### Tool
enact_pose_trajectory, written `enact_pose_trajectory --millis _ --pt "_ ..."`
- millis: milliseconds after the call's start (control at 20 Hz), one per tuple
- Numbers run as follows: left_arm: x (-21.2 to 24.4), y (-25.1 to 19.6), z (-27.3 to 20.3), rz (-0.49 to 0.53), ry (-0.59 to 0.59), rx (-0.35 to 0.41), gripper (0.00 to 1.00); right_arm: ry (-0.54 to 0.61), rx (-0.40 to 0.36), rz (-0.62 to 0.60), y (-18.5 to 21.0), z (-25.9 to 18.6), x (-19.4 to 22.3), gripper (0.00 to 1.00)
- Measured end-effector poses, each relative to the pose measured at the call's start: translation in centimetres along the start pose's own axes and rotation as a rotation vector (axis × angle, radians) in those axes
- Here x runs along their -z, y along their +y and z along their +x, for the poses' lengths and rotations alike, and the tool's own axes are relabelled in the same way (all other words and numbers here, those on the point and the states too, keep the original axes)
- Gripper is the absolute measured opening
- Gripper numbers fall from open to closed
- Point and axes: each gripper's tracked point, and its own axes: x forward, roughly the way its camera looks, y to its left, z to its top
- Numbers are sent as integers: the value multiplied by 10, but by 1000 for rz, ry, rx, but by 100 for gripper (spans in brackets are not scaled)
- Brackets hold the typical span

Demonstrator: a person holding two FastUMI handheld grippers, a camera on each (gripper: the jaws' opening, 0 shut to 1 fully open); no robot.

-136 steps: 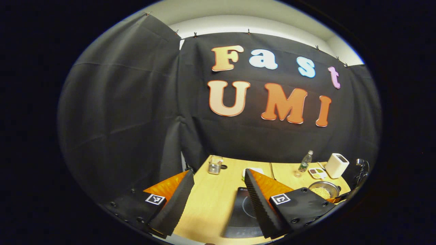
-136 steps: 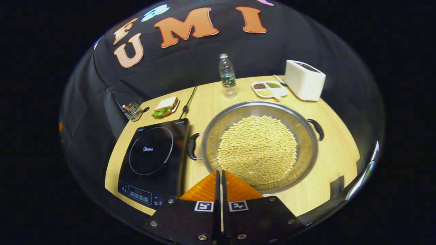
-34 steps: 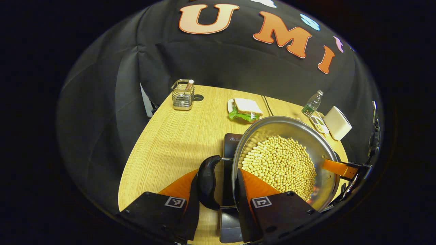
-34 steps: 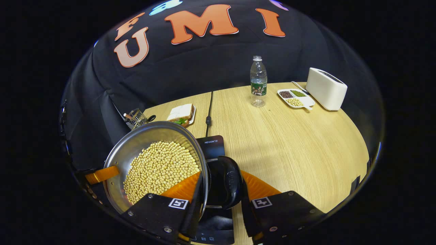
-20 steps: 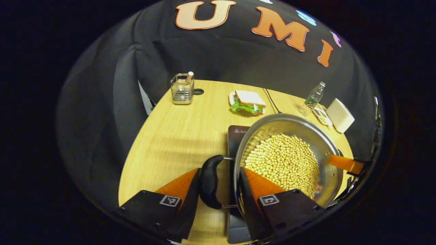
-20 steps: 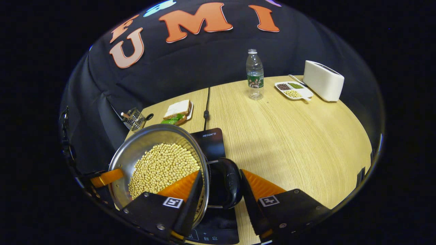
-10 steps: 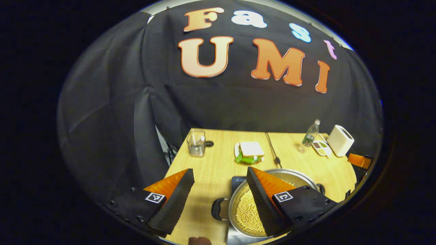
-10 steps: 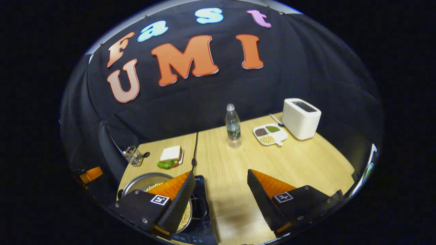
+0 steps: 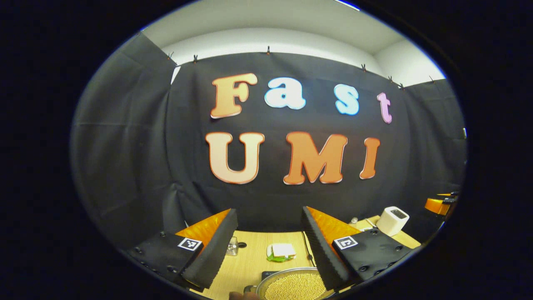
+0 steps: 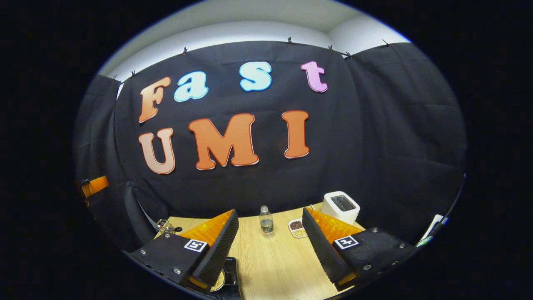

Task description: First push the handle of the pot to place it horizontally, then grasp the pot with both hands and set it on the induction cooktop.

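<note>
The steel pot (image 9: 291, 287) full of soybeans sits low in the left gripper view, resting on the black induction cooktop (image 9: 268, 274). One dark pot handle (image 9: 249, 288) sticks out to its left. My left gripper (image 9: 268, 212) is raised high above the pot, open and holding nothing. In the right gripper view a sliver of the pot (image 10: 217, 284) shows behind the left finger, on the cooktop (image 10: 231, 266). My right gripper (image 10: 270, 212) is also lifted, open and holding nothing. Each gripper appears far off in the other's view, the right gripper (image 9: 439, 204) and the left gripper (image 10: 93, 185).
On the wooden table (image 10: 275, 266) stand a water bottle (image 10: 265, 225), a divided snack tray (image 10: 296, 227), a white toaster (image 10: 341, 206) and a wire holder (image 10: 165, 227). A sandwich (image 9: 281, 251) lies behind the pot. A fingertip (image 9: 243, 295) shows at the bottom edge.
Both grippers let go of the pot's handles, opened wide and rose and tilted up from the table. The pot stays on the cooktop.
</note>
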Motion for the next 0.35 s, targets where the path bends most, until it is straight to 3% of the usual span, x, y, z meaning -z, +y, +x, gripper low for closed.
enact_pose_trajectory --millis 350 --pt "-109 -22 -37 -85 -188 30 97 -159 -32 -22 -22 -46 -89 95"
